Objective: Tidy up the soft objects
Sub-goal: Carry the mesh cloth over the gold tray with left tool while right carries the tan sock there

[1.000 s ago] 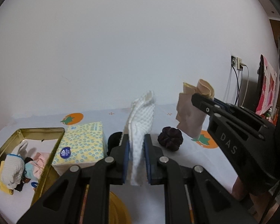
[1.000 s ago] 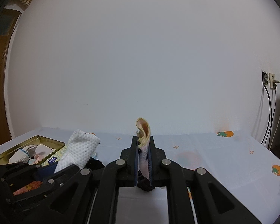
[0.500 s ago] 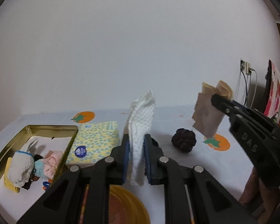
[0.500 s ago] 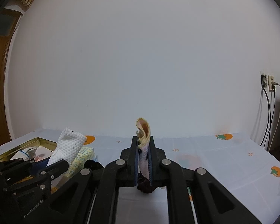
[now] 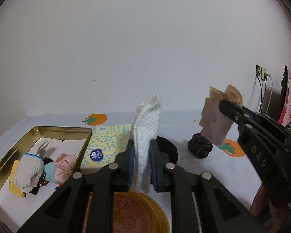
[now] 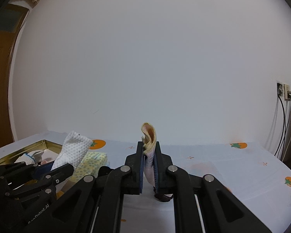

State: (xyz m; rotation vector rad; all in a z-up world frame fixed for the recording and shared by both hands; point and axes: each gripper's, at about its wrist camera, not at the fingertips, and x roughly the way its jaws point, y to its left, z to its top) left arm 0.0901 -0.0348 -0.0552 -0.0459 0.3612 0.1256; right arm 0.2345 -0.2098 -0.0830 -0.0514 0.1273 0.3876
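Note:
My left gripper (image 5: 142, 149) is shut on a white waffle-weave cloth (image 5: 146, 128) that stands up between its pads and hangs a little below them. The same cloth (image 6: 72, 151) shows at the left of the right wrist view. My right gripper (image 6: 149, 155) is shut on a beige and pale pink cloth (image 6: 149, 137); in the left wrist view this cloth (image 5: 216, 120) hangs above the table at the right. A gold tin (image 5: 48, 130) at the left holds a white sock bundle (image 5: 29, 171) and a pink bundle (image 5: 65, 165).
A yellow tissue pack (image 5: 104, 145) lies beside the tin. A dark purple scrunchie (image 5: 199, 147) and a black item (image 5: 168, 149) rest on the white tablecloth (image 6: 232, 167) with orange fruit prints. A round yellow lid (image 5: 141, 213) sits under my left gripper. Wall sockets with cables (image 6: 285, 120) are at the right.
The left wrist view has shifted, so the tin and tissue pack sit further right and more of the tin shows. Both cloths stay clamped. The right gripper has hardly moved.

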